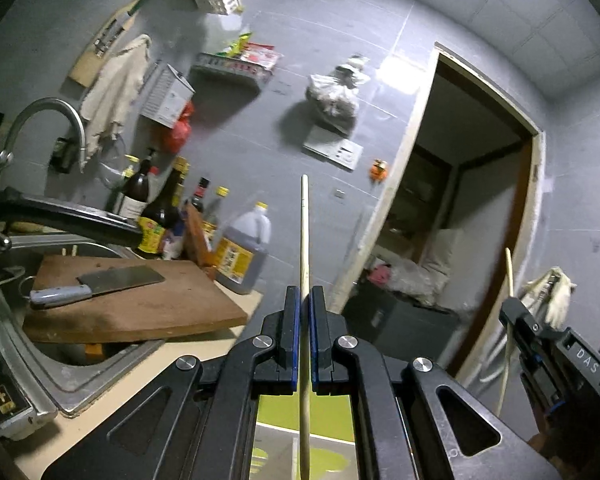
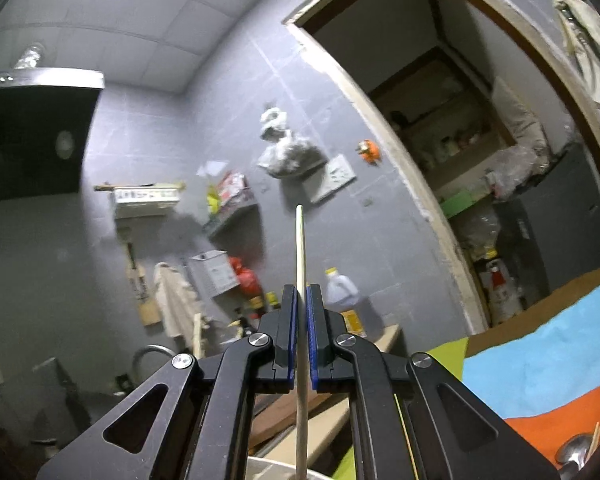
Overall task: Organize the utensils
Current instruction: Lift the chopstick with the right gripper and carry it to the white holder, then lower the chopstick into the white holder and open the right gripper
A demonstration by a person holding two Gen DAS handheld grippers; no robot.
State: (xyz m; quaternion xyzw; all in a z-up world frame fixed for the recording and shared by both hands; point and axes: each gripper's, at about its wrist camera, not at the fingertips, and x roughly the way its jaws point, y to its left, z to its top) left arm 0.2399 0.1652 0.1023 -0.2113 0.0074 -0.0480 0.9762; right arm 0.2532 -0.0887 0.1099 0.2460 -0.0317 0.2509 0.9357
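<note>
My left wrist view: a doorway [image 1: 472, 208] fills three o'clock. At nine o'clock a sink [image 1: 40, 356] is set into the table [image 1: 112, 396]; a wooden cutting board [image 1: 148, 300] lies across the sink with a cleaver [image 1: 100, 284] on it. Bottles [image 1: 188, 220] stand at ten o'clock. My left gripper [image 1: 305, 304] is clamped on an upright chopstick [image 1: 305, 232]. At four o'clock my right gripper [image 1: 512, 312] grips a second chopstick [image 1: 509, 268].

My right wrist view: the right gripper is closed on that second chopstick, pointing to twelve o'clock. A spoon [image 2: 574, 454] sits at five o'clock.
</note>
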